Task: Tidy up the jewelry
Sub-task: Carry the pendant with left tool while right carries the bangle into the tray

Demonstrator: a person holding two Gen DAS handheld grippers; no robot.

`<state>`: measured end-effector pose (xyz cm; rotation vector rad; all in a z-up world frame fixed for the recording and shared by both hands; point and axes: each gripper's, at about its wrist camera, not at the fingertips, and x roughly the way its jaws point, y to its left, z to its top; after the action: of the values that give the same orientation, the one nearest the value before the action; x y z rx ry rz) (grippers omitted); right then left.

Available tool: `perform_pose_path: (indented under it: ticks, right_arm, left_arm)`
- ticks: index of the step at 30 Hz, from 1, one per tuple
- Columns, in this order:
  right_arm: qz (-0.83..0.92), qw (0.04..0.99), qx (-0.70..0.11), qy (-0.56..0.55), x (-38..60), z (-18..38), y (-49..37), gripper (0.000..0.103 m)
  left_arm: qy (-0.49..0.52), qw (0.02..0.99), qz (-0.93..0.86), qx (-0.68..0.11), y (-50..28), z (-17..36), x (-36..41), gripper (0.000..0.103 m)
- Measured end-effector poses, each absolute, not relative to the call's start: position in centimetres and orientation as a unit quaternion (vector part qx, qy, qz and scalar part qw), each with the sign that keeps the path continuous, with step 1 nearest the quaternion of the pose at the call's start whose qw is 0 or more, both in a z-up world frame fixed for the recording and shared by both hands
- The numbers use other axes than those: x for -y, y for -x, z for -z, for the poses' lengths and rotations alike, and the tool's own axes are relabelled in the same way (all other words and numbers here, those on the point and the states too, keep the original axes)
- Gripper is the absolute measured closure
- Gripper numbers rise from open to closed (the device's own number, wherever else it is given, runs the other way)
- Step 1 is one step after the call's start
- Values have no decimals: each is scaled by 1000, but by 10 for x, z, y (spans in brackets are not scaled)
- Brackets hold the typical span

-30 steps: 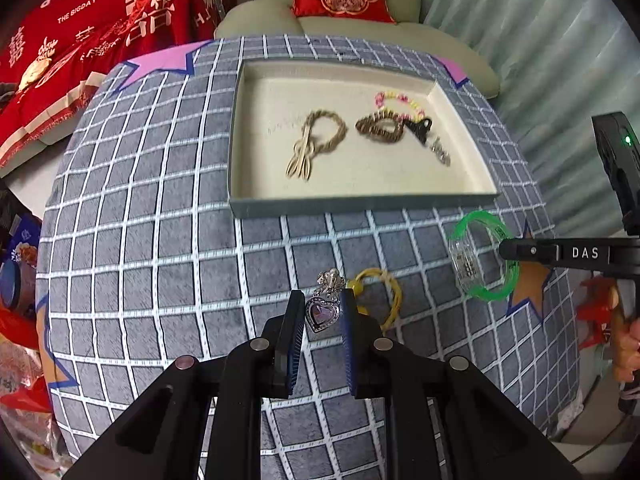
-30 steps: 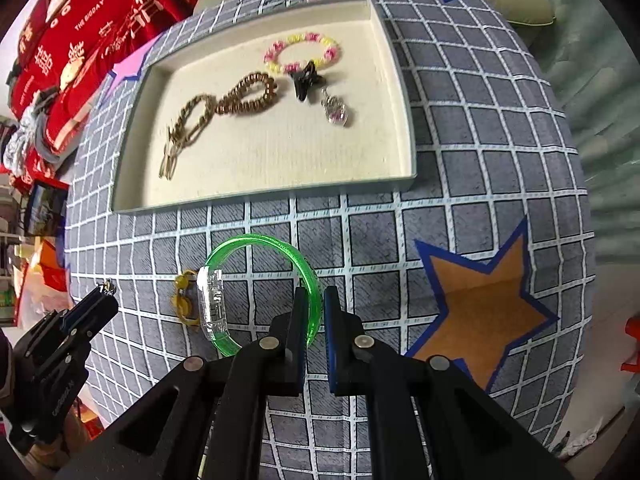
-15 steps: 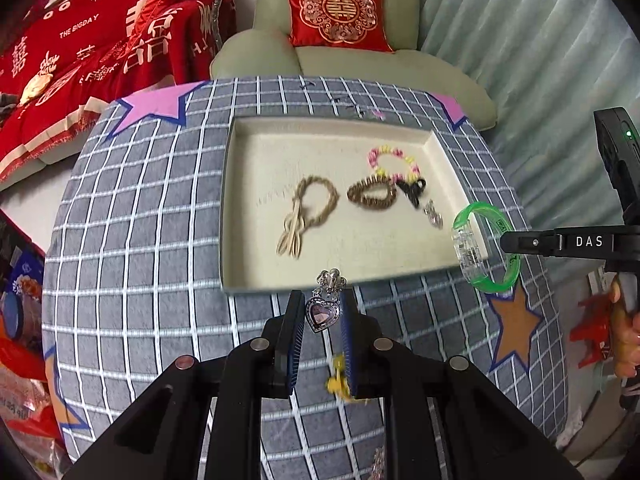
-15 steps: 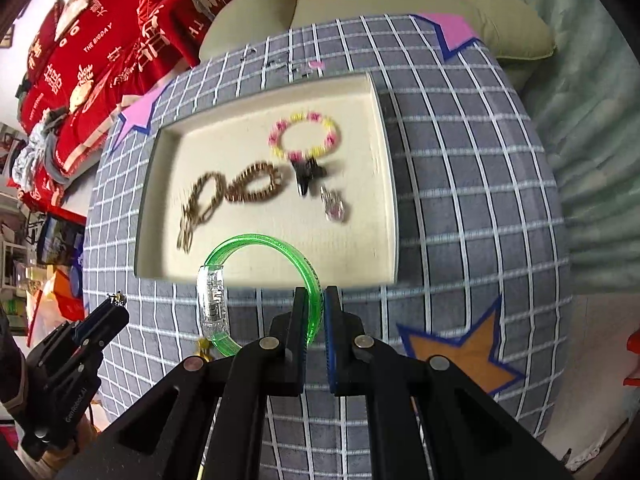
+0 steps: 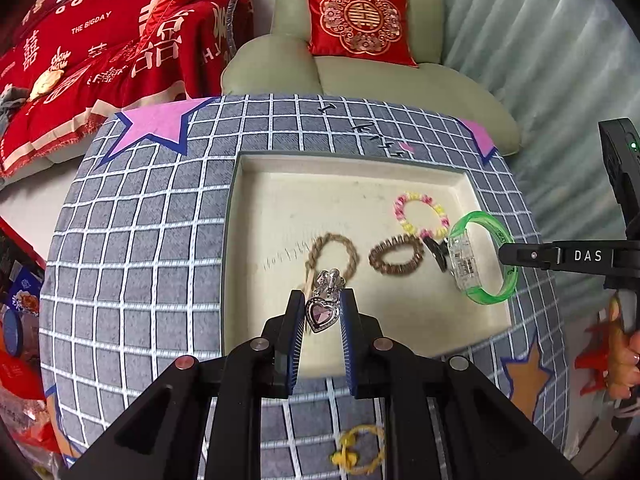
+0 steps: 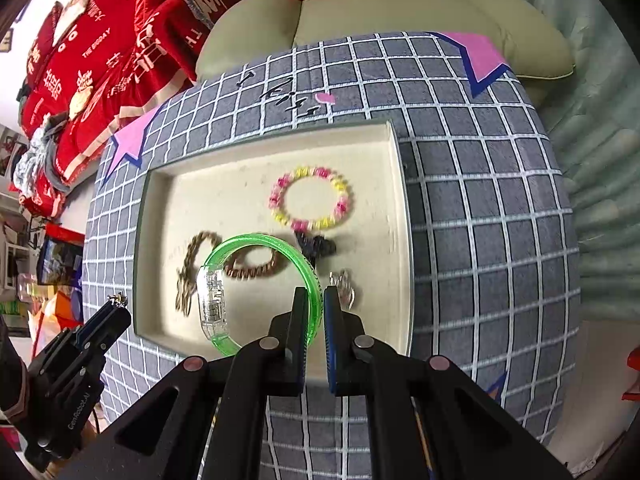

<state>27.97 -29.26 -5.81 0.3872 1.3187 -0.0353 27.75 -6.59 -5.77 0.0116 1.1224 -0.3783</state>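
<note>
Both grippers hold jewelry above the shallow cream tray (image 5: 256, 172).

The silver pendant with a purple heart-shaped stone (image 5: 322, 312) sits pinched between the nearly closed jaws of the left gripper (image 5: 322, 312), over the tray's near left part, just in front of the braided tan rope bracelet (image 5: 332, 258). The translucent green plastic bangle with a clear block (image 6: 256, 284) is clamped by its rim in the almost fully closed jaws of the right gripper (image 6: 316, 304), hanging over the tray's near right side. In the tray also lie a brown coiled hair tie (image 5: 396, 258), a pink-and-yellow beaded bracelet (image 6: 312, 196), a small black clip (image 6: 316, 246) and a small silver charm (image 6: 344, 290). A yellow cord loop (image 5: 358, 454) lies on the grey checked tablecloth (image 5: 132, 260), outside the tray's near edge.
</note>
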Motion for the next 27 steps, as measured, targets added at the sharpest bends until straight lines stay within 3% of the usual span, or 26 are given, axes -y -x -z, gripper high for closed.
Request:
perform_pose_path:
  ticks: [27]
  right_arm:
    - [34, 750, -626, -211, 319, 113, -346, 95]
  left_arm:
    - [-58, 815, 128, -563, -349, 117, 117, 76]
